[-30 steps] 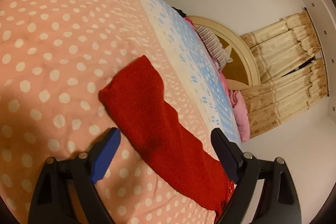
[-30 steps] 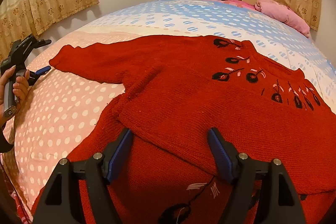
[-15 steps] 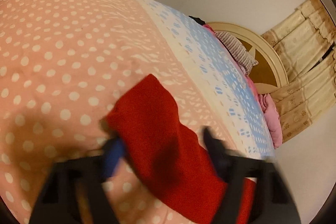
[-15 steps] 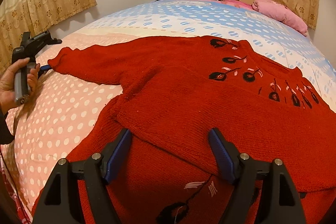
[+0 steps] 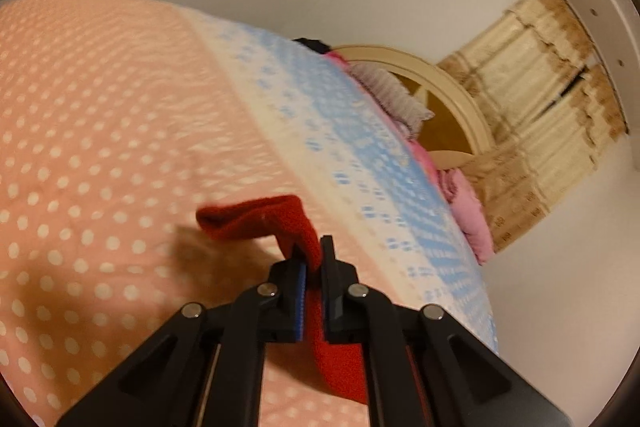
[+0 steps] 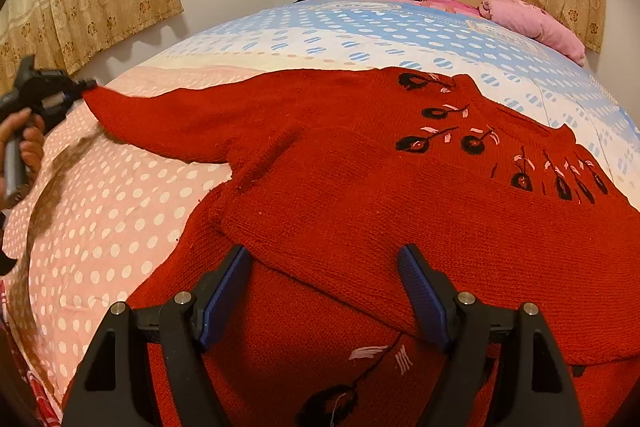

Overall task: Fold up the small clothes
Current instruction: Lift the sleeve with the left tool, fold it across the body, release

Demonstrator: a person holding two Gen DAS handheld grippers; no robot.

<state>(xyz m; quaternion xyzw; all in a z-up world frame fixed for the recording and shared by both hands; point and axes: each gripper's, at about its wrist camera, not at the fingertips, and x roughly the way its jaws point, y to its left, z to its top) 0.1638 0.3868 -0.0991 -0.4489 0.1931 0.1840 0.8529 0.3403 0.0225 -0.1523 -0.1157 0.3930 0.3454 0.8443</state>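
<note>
Now my left gripper (image 5: 314,259) is clamped on the cuff end of the red knitted sweater's sleeve (image 5: 264,219), which lifts off the pink polka-dot bedspread (image 5: 100,131). That red knitted sweater with black embroidered flowers (image 6: 400,195) lies spread across the bed, its hem folded up over the body. My right gripper (image 6: 324,291) hovers above that fold, fingers wide apart, gripping nothing.
</note>
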